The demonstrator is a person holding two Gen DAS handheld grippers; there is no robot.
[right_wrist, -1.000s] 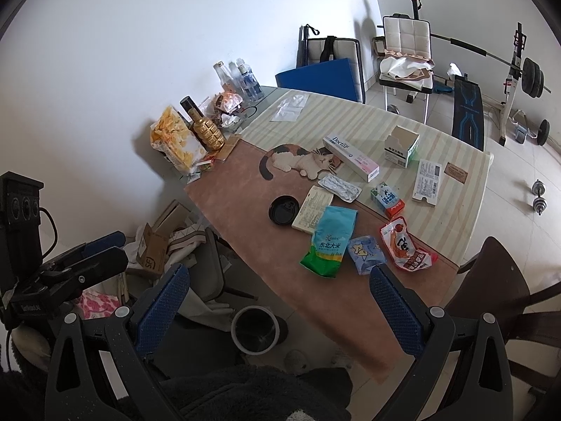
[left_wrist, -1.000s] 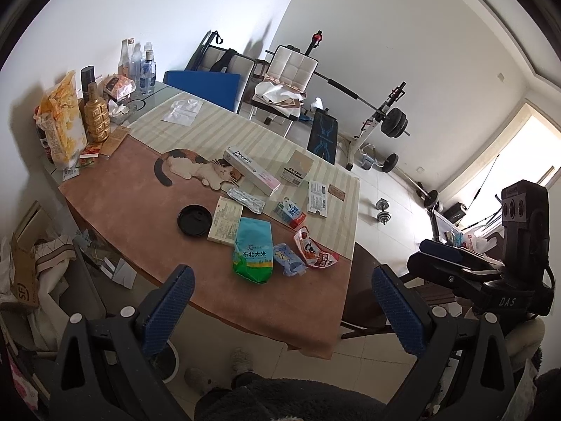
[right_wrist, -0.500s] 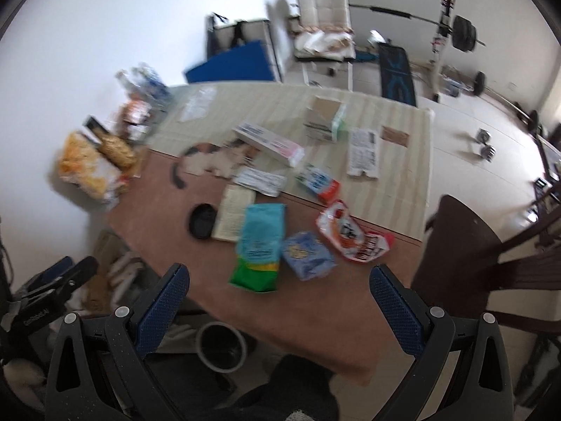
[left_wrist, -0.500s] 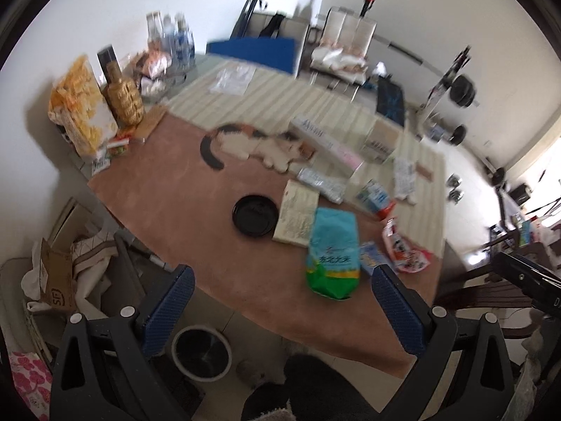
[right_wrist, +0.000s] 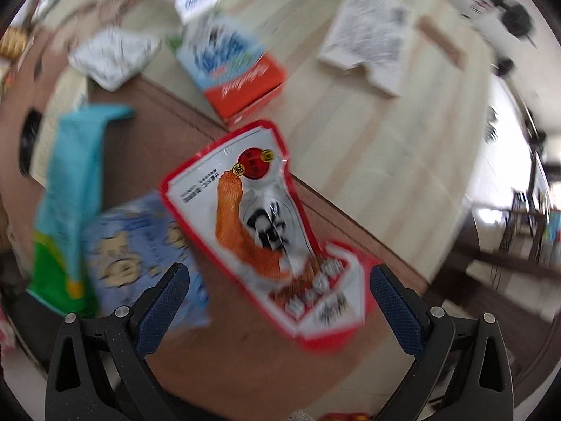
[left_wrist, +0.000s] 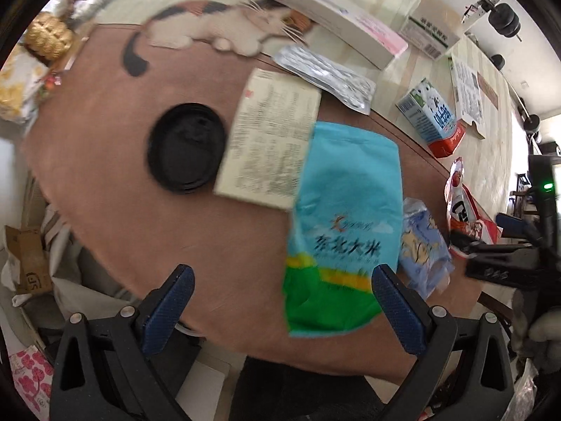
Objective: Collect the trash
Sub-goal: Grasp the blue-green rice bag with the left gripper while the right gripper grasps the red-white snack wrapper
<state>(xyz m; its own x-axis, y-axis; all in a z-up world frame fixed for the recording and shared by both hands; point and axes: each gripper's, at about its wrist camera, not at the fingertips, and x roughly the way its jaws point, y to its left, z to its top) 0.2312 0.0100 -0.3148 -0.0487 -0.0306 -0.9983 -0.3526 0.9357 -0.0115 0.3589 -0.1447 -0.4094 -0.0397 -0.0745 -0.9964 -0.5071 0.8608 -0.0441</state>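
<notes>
Wrappers and boxes litter the brown table [left_wrist: 105, 161]. My left gripper [left_wrist: 280, 301] is open above the near edge, with the blue-and-green rice bag [left_wrist: 343, 231] reaching between its fingers. Beside the bag lie a printed flat box [left_wrist: 270, 140], a black lid [left_wrist: 186, 151] and a pale blue snack bag [left_wrist: 424, 249]. My right gripper [right_wrist: 277, 301] is open just over the red-and-silver snack pouch [right_wrist: 266, 224]. The pale blue snack bag [right_wrist: 140, 252] and the rice bag [right_wrist: 66, 203] lie to its left. Motion blur softens the right wrist view.
Further back lie a blue-and-red milk carton [left_wrist: 431, 119], a silver foil pack [left_wrist: 326, 77], a long white-and-pink box [left_wrist: 336, 24], a cardboard box [left_wrist: 431, 31] and flattened packaging [right_wrist: 371, 38]. A golden bottle [left_wrist: 49, 35] stands at the table's far left. The right gripper's body [left_wrist: 512, 256] shows beside the pouch.
Both grippers have come down close to the table. The left now hangs over the rice bag, the right over the red snack pouch. Both stay open.
</notes>
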